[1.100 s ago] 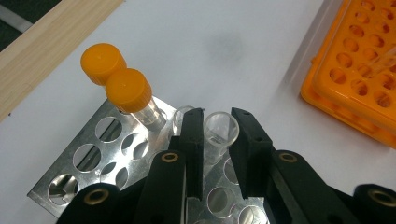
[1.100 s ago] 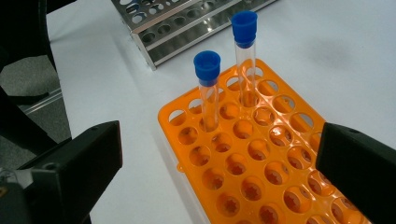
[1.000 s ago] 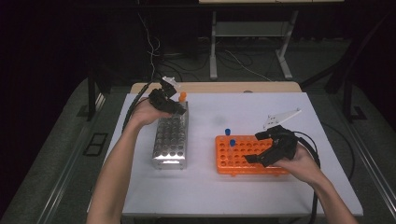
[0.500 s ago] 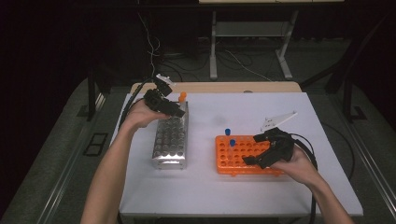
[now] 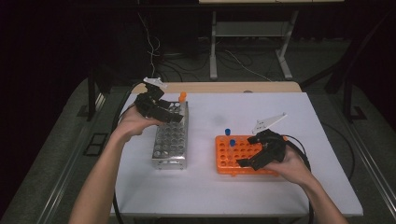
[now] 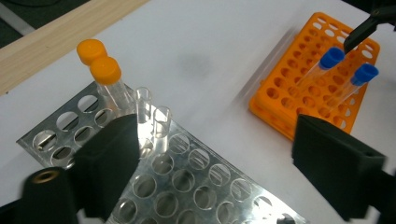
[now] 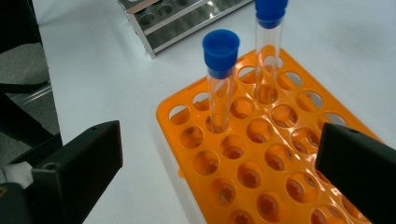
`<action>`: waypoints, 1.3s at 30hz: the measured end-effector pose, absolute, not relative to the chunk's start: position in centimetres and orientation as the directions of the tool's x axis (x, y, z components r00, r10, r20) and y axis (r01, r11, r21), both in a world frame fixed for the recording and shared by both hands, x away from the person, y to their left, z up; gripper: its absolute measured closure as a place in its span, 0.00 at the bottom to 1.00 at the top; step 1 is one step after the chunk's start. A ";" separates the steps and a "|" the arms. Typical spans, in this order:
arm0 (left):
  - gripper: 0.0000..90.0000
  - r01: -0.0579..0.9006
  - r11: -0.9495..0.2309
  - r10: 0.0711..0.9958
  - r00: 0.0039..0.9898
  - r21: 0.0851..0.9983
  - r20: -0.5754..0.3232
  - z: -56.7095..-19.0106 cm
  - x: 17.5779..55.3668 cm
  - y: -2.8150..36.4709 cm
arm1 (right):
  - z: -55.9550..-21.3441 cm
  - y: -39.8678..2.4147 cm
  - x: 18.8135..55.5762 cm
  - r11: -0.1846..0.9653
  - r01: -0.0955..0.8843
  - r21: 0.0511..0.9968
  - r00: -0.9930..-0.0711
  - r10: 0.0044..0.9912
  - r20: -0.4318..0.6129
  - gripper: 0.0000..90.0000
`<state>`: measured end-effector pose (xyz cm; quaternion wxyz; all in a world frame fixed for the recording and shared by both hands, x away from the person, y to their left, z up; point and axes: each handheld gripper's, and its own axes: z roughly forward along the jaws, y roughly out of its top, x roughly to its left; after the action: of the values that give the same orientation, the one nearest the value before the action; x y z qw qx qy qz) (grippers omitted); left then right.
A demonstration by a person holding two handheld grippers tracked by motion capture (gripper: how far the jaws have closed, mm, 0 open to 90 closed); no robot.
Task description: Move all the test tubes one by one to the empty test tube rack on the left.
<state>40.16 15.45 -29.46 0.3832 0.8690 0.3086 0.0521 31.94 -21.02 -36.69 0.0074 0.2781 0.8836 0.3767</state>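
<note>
- L gripper (image 5: pixel 173 116) hangs over the far end of the steel rack (image 5: pixel 171 140). Its jaws have just been opening and now stand wide, nothing between the pads. In the L gripper view the two black jaws sit low in the frame and hide part of the rack's near rows.
- Steel rack holds two orange-cap tubes (image 6: pixel 105 71) at its far corner, side by side. Two uncapped clear tubes (image 6: pixel 143 99) stand just beside them. From the high view only one orange cap (image 5: pixel 182 96) is plain; the 2nd is prob. behind it.
- The uncapped tubes' lower ends are cut off by the L jaw, so which holes they sit in can't be told.
- R gripper (image 5: pixel 242 163) rests low over the orange rack (image 5: pixel 233 161), jaws wide apart, gripping nothing. In the R gripper view both jaws are cut by the frame edges, tips not seen.
- Orange rack carries two blue-cap tubes (image 7: pixel 220 51), upright, near its far-left corner, in separate holes. The farther tube's cap (image 7: pixel 270 9) is cropped by the top edge in the R gripper view.
- Racks lie well apart on the white table (image 5: pixel 210 196). Room beyond the table is dark; detail there is hard to make out.
</note>
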 end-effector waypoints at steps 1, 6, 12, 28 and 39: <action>0.10 0.499 -0.506 0.583 0.799 0.704 -0.147 -29.4 39.8 15.5 | -36.7 -20.9 31.9 0.564 0.488 0.667 -0.845 0.498 0.197 0.00; 0.00 0.487 -0.504 0.585 0.800 0.713 -0.133 -29.5 38.2 15.5 | -36.9 -20.3 32.0 0.574 0.476 0.666 -0.853 0.487 0.190 0.05; 0.00 0.464 -0.497 0.575 0.809 0.733 -0.121 -30.1 36.4 15.5 | -37.2 -19.8 32.1 0.587 0.471 0.659 -0.857 0.482 0.182 0.05; 0.00 0.434 -0.505 0.535 0.836 0.746 -0.123 -32.1 33.4 15.3 | -38.1 -18.3 32.5 0.598 0.460 0.657 -0.862 0.478 0.169 0.37; 0.00 0.441 -0.520 0.522 0.842 0.732 -0.137 -33.8 32.7 15.1 | -39.0 -17.3 33.0 0.607 0.466 0.644 -0.854 0.499 0.148 0.72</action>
<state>32.69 15.12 -33.75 0.4046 0.8702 0.2766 0.0500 33.03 -17.32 -39.04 0.0235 0.2693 0.8960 0.3523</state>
